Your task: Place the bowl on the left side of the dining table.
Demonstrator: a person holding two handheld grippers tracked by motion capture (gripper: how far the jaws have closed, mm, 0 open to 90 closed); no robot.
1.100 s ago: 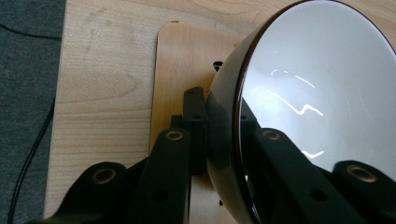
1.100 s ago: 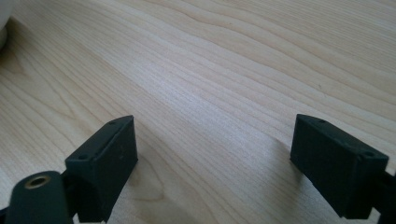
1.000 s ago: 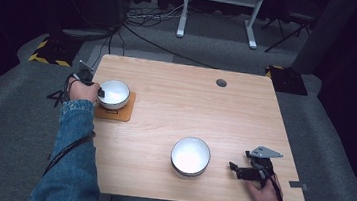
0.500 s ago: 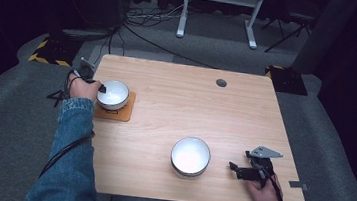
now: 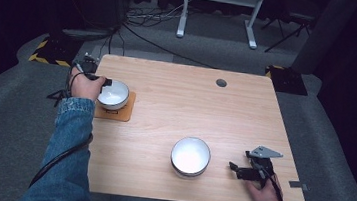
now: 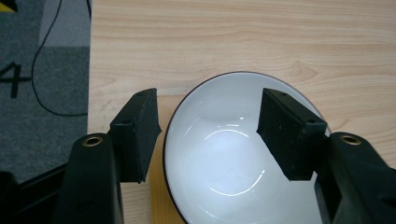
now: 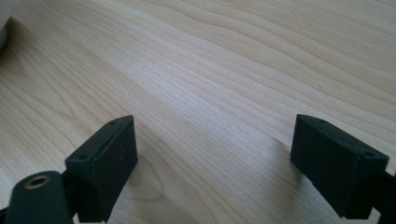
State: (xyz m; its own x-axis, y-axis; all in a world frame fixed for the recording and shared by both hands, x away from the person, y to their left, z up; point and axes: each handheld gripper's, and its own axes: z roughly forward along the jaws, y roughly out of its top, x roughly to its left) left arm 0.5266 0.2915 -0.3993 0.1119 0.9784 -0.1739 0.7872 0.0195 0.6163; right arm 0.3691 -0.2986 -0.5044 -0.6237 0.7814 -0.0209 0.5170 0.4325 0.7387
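Since a second ago the left gripper (image 5: 99,79) has shifted a little nearer along the far bowl's (image 5: 113,94) left rim; the right gripper (image 5: 242,170) and both bowls lie as before.

Count: two white bowls, one mat (image 5: 124,113), two grippers, one table (image 5: 176,100).

Far bowl: upright, mouth up, sitting on the brown mat near the table's left edge. It is round, so no long axis to note. In the left gripper view its dark-edged rim (image 6: 177,105) runs between the jaws: one jaw outside the wall over the mat, the other over the white inside. Jaws stand apart, straddling the rim; whether either pad touches it cannot be told.

Near bowl (image 5: 190,156): upright, mouth up, on bare wood near the front edge, right of centre, well apart from the far bowl.

Right gripper: low over the table's front right corner, jaws pointing left toward the near bowl, spread wide with bare wood between them. A sliver of the near bowl (image 7: 3,23) shows at the right gripper view's upper left.
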